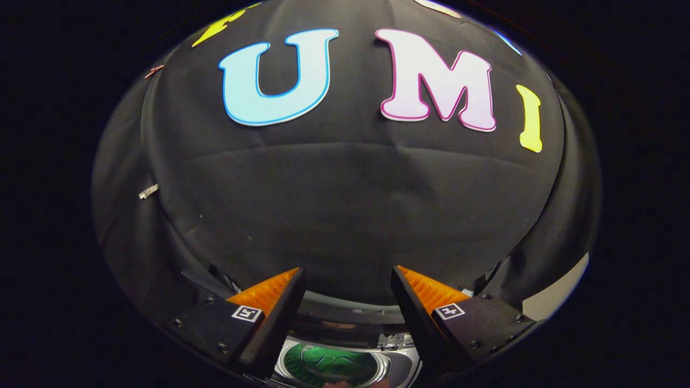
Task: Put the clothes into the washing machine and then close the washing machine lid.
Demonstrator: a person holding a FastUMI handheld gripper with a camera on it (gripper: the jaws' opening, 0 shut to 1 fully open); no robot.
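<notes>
Washing machine sitting low, just under and between fingers, round opening facing up toward claw; greenish interior showing, lid state unclear. Claw hanging released, fingers spread, gripping nothing. Clothes not identifiable. Judging: start or reach step; next calling for tilting down, locating garment.

- Single fisheye cam rides on the gripper, looking forward along its two fingers, which stand apart with nothing between.
- Faces the booth wall nearly head-on; wall sits beyond the fingers, fairly near.
- Held high: the washing machine lies below and between the fingers, seen from above at a steep angle.
</notes>
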